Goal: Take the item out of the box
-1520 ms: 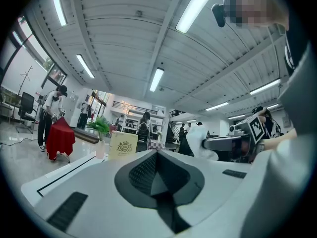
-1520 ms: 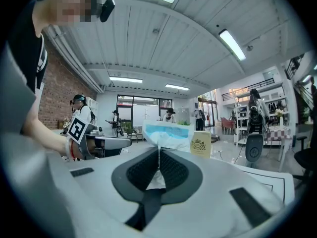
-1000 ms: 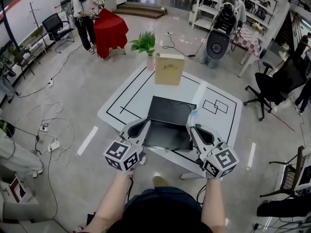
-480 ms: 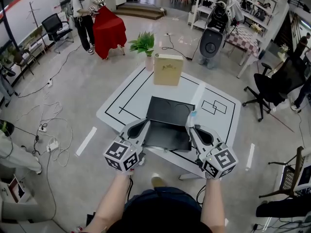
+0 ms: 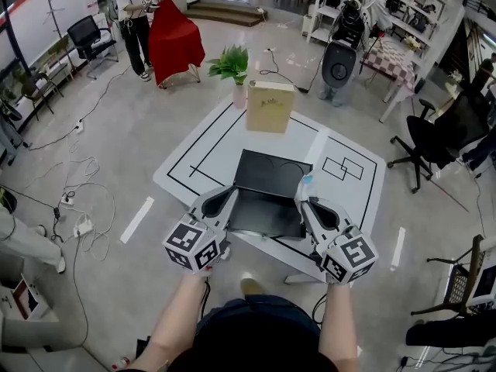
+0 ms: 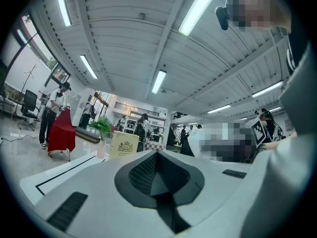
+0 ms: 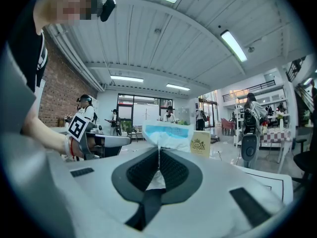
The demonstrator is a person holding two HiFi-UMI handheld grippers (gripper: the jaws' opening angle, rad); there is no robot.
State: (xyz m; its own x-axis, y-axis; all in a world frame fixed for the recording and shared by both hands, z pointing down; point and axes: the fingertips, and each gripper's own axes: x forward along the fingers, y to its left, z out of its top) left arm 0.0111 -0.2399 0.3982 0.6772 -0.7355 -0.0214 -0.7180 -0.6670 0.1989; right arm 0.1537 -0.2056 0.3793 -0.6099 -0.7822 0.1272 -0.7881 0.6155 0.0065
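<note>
A black box point(image 5: 265, 178) lies open on the white table point(image 5: 201, 161), its lid folded back. My right gripper point(image 5: 304, 188) hovers at the box's right edge, shut on a small white packet with a blue band point(image 5: 308, 180). In the right gripper view the packet point(image 7: 167, 134) sticks up from between the closed jaws of the right gripper point(image 7: 158, 163). My left gripper point(image 5: 232, 198) is at the box's left edge. Its jaws meet with nothing between them, as the left gripper view confirms for the left gripper point(image 6: 157, 158).
A tan upright carton point(image 5: 270, 107) stands at the table's far edge, beside a potted plant point(image 5: 232, 68). Black lines mark the tabletop. Office chairs point(image 5: 434, 142), cables on the floor and people stand around; one holds a red cloth point(image 5: 174, 43).
Both grippers and the packet have stayed where they were. Only the head camera has shifted slightly.
</note>
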